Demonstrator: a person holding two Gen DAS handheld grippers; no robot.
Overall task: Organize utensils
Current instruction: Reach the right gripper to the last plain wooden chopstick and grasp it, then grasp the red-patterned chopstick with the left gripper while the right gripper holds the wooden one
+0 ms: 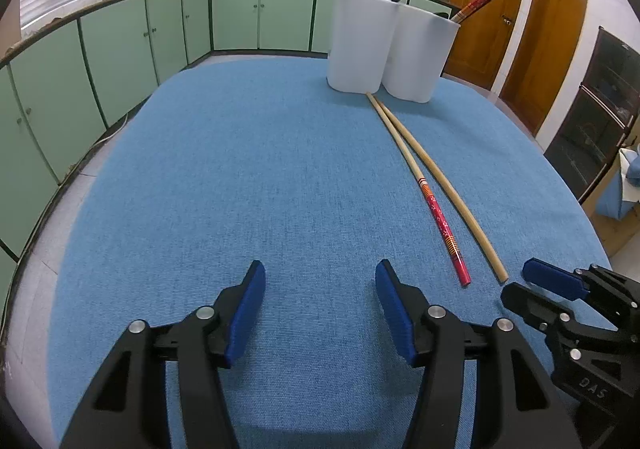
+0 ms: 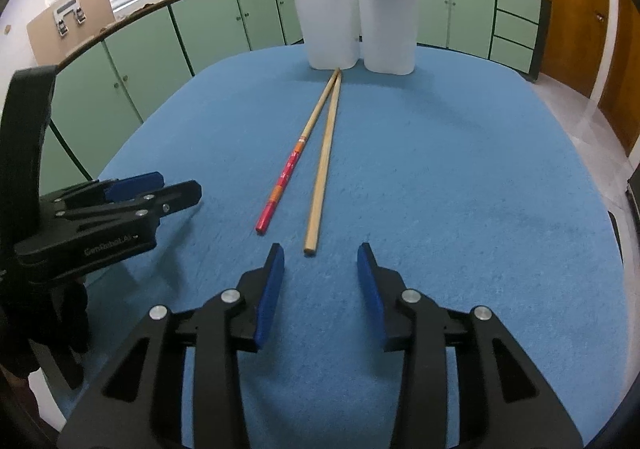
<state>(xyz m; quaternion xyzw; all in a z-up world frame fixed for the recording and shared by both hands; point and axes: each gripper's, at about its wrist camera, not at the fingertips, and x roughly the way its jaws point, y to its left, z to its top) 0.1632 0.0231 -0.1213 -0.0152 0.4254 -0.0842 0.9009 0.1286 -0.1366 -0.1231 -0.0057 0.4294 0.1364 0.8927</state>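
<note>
Two chopsticks lie on the blue tablecloth (image 1: 240, 169), tips meeting near the cups. One has a red patterned handle (image 1: 442, 225) (image 2: 286, 173); the other is plain wood (image 1: 448, 191) (image 2: 323, 165). Two white cups (image 1: 360, 41) (image 2: 334, 25) stand at the far side, joined side by side, with several chopsticks upright in them. My left gripper (image 1: 320, 277) is open and empty, left of the chopsticks. My right gripper (image 2: 320, 259) is open and empty, just short of the plain chopstick's near end. Each gripper shows in the other's view (image 1: 556, 281) (image 2: 156, 189).
Green kitchen cabinets (image 1: 140, 49) run along the back and left, with a sink and pots on the counter. Wooden doors (image 1: 520, 29) stand at the right. The table edge curves close on the left and right.
</note>
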